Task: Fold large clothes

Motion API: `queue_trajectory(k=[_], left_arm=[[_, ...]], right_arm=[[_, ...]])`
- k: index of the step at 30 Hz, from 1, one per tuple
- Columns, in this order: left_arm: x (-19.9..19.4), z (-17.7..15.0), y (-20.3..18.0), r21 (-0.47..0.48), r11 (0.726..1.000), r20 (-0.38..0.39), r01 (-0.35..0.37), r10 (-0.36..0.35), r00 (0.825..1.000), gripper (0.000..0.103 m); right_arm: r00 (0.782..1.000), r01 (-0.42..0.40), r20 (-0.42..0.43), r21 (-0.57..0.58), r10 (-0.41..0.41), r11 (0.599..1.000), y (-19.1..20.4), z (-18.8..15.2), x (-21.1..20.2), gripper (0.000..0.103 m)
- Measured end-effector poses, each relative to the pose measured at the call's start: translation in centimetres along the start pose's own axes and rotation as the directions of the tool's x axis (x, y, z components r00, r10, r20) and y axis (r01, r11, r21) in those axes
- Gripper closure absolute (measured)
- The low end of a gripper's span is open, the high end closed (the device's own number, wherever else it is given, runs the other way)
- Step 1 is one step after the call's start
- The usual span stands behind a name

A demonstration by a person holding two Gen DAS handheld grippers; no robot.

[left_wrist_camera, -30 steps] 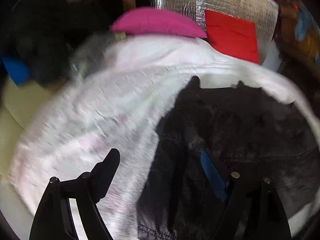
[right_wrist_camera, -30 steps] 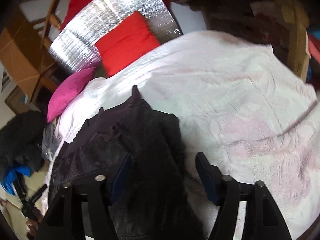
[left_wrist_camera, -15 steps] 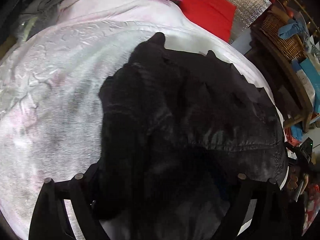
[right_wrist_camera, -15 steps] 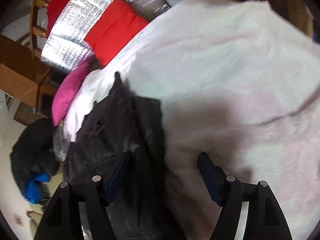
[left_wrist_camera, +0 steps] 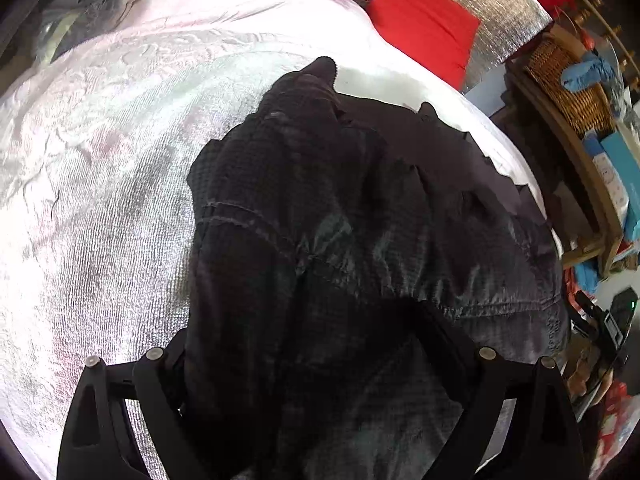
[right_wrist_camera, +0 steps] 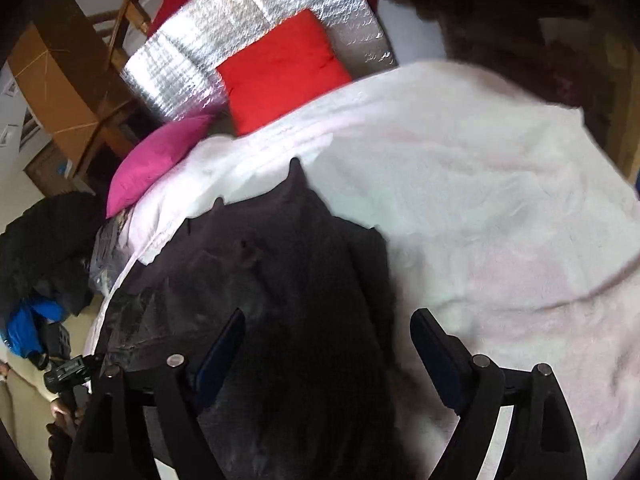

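Lying crumpled on the blanket (left_wrist_camera: 100,184) is one black garment (left_wrist_camera: 360,240), bunched into several layers with a stitched hem running across its middle; in the right wrist view the same garment (right_wrist_camera: 288,300) sits at the blanket's (right_wrist_camera: 480,208) near left part.

Two tongs show, one per view. The left gripper (left_wrist_camera: 320,344) has its jaws spread wide, and the garment fills the gap and drapes over both fingers; whether it is gripped I cannot tell. The right gripper (right_wrist_camera: 324,340) is also spread, its blue-padded fingers (right_wrist_camera: 224,340) either side of a dark fold, not pinching it.

Two cushions lie at the head: one red cushion (right_wrist_camera: 280,68) and one pink cushion (right_wrist_camera: 156,160), against one silver foil sheet (right_wrist_camera: 240,40).

One wicker basket (left_wrist_camera: 568,80) stands on a wooden shelf and holds a blue cloth (left_wrist_camera: 584,72). One dark heap (right_wrist_camera: 44,244) lies beyond the bed's left edge.
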State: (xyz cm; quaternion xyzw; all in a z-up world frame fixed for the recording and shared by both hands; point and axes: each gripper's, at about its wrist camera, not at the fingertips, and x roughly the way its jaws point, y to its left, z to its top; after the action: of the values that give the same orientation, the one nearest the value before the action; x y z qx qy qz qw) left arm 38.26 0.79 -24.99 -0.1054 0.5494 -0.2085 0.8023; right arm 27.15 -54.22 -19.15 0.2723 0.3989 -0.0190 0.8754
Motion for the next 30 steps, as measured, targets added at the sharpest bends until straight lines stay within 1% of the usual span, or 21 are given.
queue_trajectory(k=[1, 2, 3, 4, 5, 6, 7, 8, 10, 11, 13, 14, 15, 16, 18, 19, 20, 21, 24, 28, 30], left_arm=[[0.1, 0.1, -0.1, 0.005, 1.0, 0.004, 0.002, -0.002, 1.0, 0.009], [0.1, 0.1, -0.2, 0.004, 1.0, 0.011, 0.011, -0.011, 1.0, 0.013], [0.0, 0.2, -0.2, 0.004, 1.0, 0.022, 0.017, -0.017, 1.0, 0.022], [-0.2, 0.4, -0.1, 0.005, 1.0, 0.032, 0.021, -0.021, 0.999, 0.026], [-0.4, 0.6, 0.0, 0.005, 1.0, 0.041, 0.022, -0.022, 0.999, 0.031], [-0.6, 0.7, 0.0, 0.005, 1.0, 0.048, 0.024, -0.025, 0.999, 0.032], [-0.5, 0.7, -0.1, 0.005, 1.0, 0.049, 0.028, -0.028, 0.998, 0.032], [-0.5, 0.7, 0.2, -0.001, 1.0, 0.044, 0.029, -0.029, 0.999, 0.032], [0.0, 0.9, 0.6, -0.036, 0.999, 0.029, 0.034, -0.033, 0.999, 0.023], [0.0, 0.8, 1.0, -0.057, 0.997, 0.018, 0.046, -0.045, 0.999, 0.019], [-0.2, 0.9, 0.8, -0.058, 0.998, 0.031, 0.041, -0.039, 0.999, 0.019], [-0.3, 0.8, 0.5, -0.052, 0.998, 0.041, 0.037, -0.035, 0.999, 0.02], [-0.4, 0.9, 0.2, -0.046, 0.998, 0.054, 0.034, -0.031, 0.998, 0.025], [-0.6, 0.9, 0.0, -0.04, 0.999, 0.065, 0.026, -0.024, 0.998, 0.029], [-0.7, 1.3, -0.4, -0.038, 0.999, 0.088, 0.004, -0.001, 0.996, 0.046], [-0.9, 1.6, -0.4, -0.043, 0.999, 0.101, 0.001, 0.003, 0.995, 0.05], [-1.0, 2.0, -0.4, -0.05, 0.999, 0.113, 0.005, 0.001, 0.994, 0.058], [-1.1, 2.4, -0.3, -0.054, 0.998, 0.122, 0.01, -0.003, 0.993, 0.063], [-1.7, 4.2, -0.1, -0.076, 0.997, 0.175, 0.025, -0.011, 0.985, 0.071], [-2.0, 6.4, -0.4, -0.072, 0.997, 0.241, -0.01, 0.028, 0.97, 0.072], [-1.9, 7.6, -0.5, -0.068, 0.997, 0.272, -0.033, 0.051, 0.961, 0.071]], right_arm=[[0.998, -0.003, -0.064, 0.012, 0.004, 1.0, -0.1, -0.1, 1.3, 0.018], [0.991, 0.001, -0.136, 0.011, 0.0, 1.0, 0.1, -0.5, 2.8, 0.02], [0.987, -0.005, -0.164, -0.01, 0.003, 1.0, 0.5, -0.8, 3.4, 0.021], [0.986, -0.03, -0.165, -0.029, 0.024, 0.999, 1.1, -0.9, 3.4, 0.021], [0.986, -0.076, -0.155, -0.054, 0.066, 0.996, 1.9, -1.0, 2.9, 0.02], [0.987, -0.103, -0.133, -0.078, 0.092, 0.992, 2.3, -1.0, 2.3, 0.02], [0.987, -0.119, -0.122, -0.084, 0.108, 0.989, 2.3, -0.9, 2.0, 0.02], [0.985, -0.122, -0.126, -0.064, 0.113, 0.99, 1.8, -0.8, 2.1, 0.021], [0.983, -0.05, -0.173, 0.03, 0.054, 0.998, -0.3, -0.4, 3.8, 0.02], [0.979, -0.056, -0.191, 0.073, 0.069, 0.996, -1.2, -0.3, 4.4, 0.021], [0.975, -0.106, -0.185, 0.086, 0.121, 0.991, -1.1, 0.0, 4.3, 0.021], [0.963, -0.169, -0.196, 0.097, 0.186, 0.981, -0.6, -0.1, 4.4, 0.021], [0.967, -0.171, -0.176, 0.077, 0.182, 0.982, 0.1, -0.1, 4.2, 0.021], [0.973, -0.152, -0.17, 0.038, 0.156, 0.988, 0.7, -0.1, 4.3, 0.024], [0.981, -0.106, -0.164, -0.03, 0.1, 0.994, 1.9, -0.2, 4.6, 0.033], [0.984, -0.094, -0.156, -0.035, 0.088, 0.995, 2.1, 0.0, 4.7, 0.045], [0.987, -0.082, -0.14, -0.033, 0.076, 0.996, 2.2, 0.4, 4.7, 0.052], [0.99, -0.073, -0.12, -0.033, 0.069, 0.997, 2.4, 0.5, 4.5, 0.062], [0.995, -0.077, -0.063, -0.056, 0.074, 0.995, 3.8, 1.9, 4.3, 0.065], [0.999, -0.038, 0.0, -0.084, 0.038, 0.996, 5.8, 3.5, 5.2, 0.066], [0.997, -0.05, 0.048, -0.07, 0.053, 0.996, 6.4, 4.3, 5.7, 0.066]])
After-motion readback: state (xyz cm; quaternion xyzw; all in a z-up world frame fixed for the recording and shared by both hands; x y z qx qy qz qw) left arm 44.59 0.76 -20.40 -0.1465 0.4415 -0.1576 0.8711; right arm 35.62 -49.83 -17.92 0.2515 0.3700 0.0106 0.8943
